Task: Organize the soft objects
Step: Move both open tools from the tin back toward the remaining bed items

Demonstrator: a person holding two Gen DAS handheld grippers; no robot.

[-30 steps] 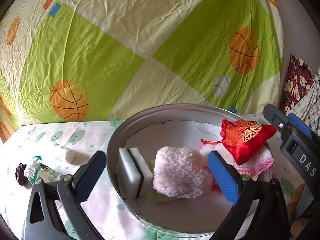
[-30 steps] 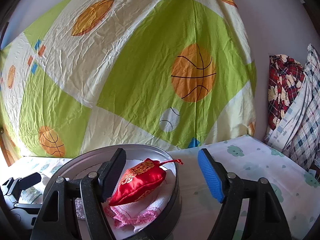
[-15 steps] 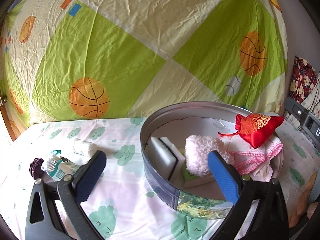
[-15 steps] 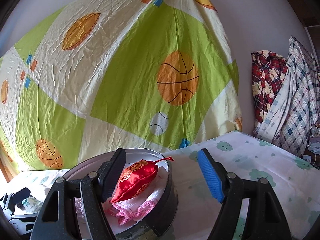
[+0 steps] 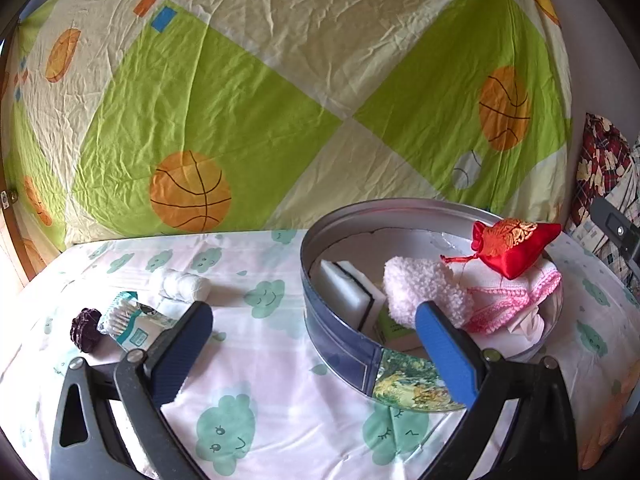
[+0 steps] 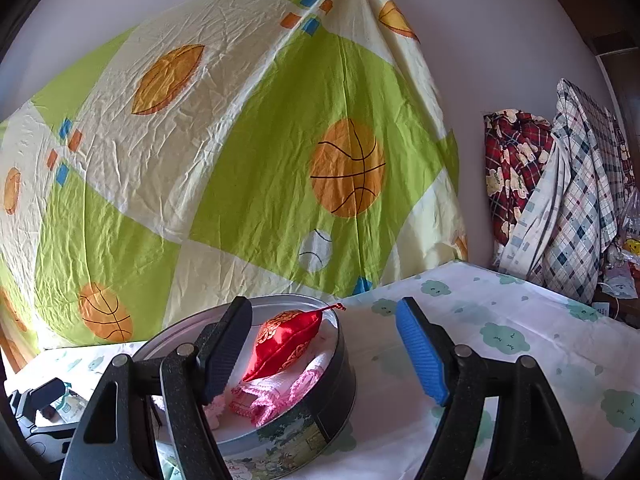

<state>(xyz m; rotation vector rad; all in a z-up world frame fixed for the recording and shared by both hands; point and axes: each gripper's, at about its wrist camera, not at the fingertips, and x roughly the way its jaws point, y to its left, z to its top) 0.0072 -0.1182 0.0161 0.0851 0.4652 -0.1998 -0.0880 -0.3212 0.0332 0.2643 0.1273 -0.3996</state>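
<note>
A round metal tin [image 5: 340, 344] stands on the cloud-print table. In it lie a red embroidered pouch [image 5: 514, 246], a fluffy pink sock [image 5: 424, 290], a pink-edged white cloth [image 5: 508, 300], a white sponge [image 5: 346, 286] and a green item. My left gripper [image 5: 316, 344] is open and empty, in front of the tin's left side. My right gripper [image 6: 324, 354] is open and empty, above the tin's [image 6: 312, 416] right edge, near the pouch [image 6: 286, 340]. Left of the tin lie a white roll [image 5: 184, 284], a packaged item [image 5: 132, 324] and a dark scrunchie [image 5: 85, 329].
A green and cream basketball-print sheet [image 5: 280, 100] hangs behind the table. Plaid clothes [image 6: 560, 200] hang at the right. The table [image 6: 520, 340] extends to the right of the tin. The left gripper's body shows at the lower left of the right wrist view [image 6: 40, 400].
My left gripper has pulled back and left out of the tin, leaving the pink sock inside. My right gripper has drawn back and up from the pouch.
</note>
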